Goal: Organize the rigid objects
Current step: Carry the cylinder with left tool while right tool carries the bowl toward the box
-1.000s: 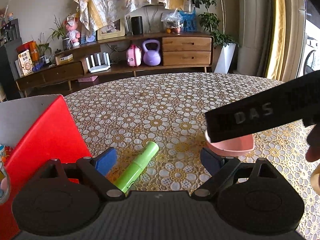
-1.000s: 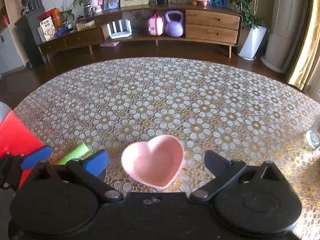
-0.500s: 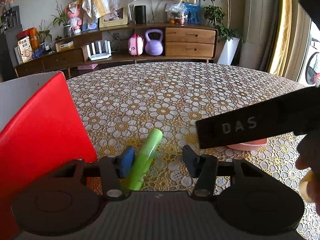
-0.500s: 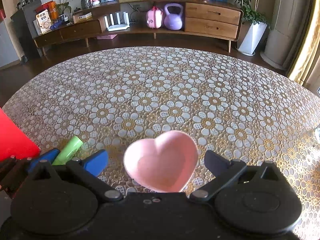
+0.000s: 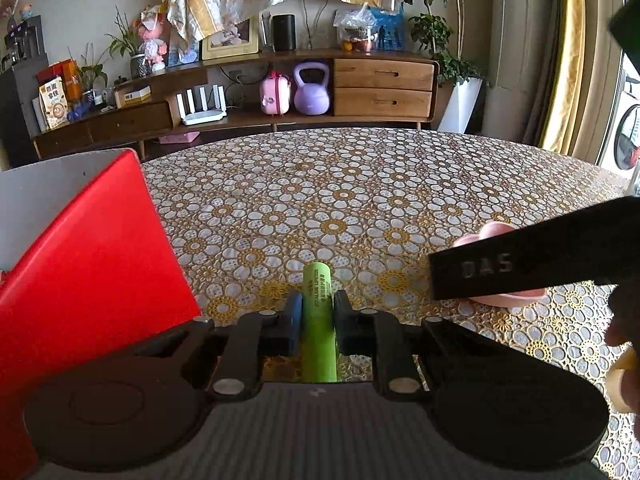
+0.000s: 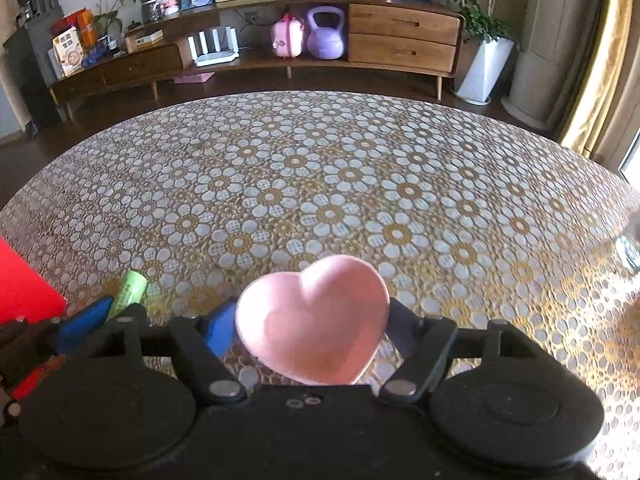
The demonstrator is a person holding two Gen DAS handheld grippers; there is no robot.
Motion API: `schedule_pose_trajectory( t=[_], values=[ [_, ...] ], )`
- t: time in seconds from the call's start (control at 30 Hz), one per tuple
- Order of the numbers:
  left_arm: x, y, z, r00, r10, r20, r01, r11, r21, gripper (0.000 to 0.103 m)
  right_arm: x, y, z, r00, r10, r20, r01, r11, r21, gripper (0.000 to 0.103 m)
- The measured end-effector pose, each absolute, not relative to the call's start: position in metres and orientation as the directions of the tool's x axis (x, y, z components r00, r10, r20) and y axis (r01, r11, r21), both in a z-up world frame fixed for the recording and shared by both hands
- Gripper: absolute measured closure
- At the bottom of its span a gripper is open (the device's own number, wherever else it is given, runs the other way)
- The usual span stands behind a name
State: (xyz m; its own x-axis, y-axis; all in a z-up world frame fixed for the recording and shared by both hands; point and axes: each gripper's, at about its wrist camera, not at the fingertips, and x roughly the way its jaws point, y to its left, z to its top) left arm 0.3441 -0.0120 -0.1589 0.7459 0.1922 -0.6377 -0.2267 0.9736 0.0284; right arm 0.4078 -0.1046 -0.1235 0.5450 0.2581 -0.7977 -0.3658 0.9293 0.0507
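A green tube lies on the flower-patterned tablecloth, and my left gripper is shut on it, blue pads against both sides. The tube also shows in the right wrist view. A pink heart-shaped dish sits between the fingers of my right gripper, whose pads touch its left and right rims. In the left wrist view the dish is mostly hidden behind the right gripper's black body.
A red box with a grey inside stands on the table at the left, close to the left gripper; its corner shows in the right wrist view. A wooden sideboard stands beyond the table.
My left gripper has closed from wide open onto the green tube. My right gripper has closed in on the pink dish from open.
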Motion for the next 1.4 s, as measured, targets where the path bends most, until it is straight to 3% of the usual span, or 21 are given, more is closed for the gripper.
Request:
schedule_pose_trajectory(
  t=[0.53,1.4],
  values=[
    [0.296,-0.024,-0.143,0.741,0.161,-0.652,-0.192,0.981,0.024,0.087,0.327,-0.151,-0.085,0.543,0.285,-0.79,-0.417,0.908,0.041,0.028],
    [0.175,0.006,-0.033,0.754,0.063,-0.654,-0.125,0.991,-0.049,0.087,0.183,-0.128,0.019,0.538,0.433,-0.723,-0.563,0.823,0.075,0.028]
  ],
)
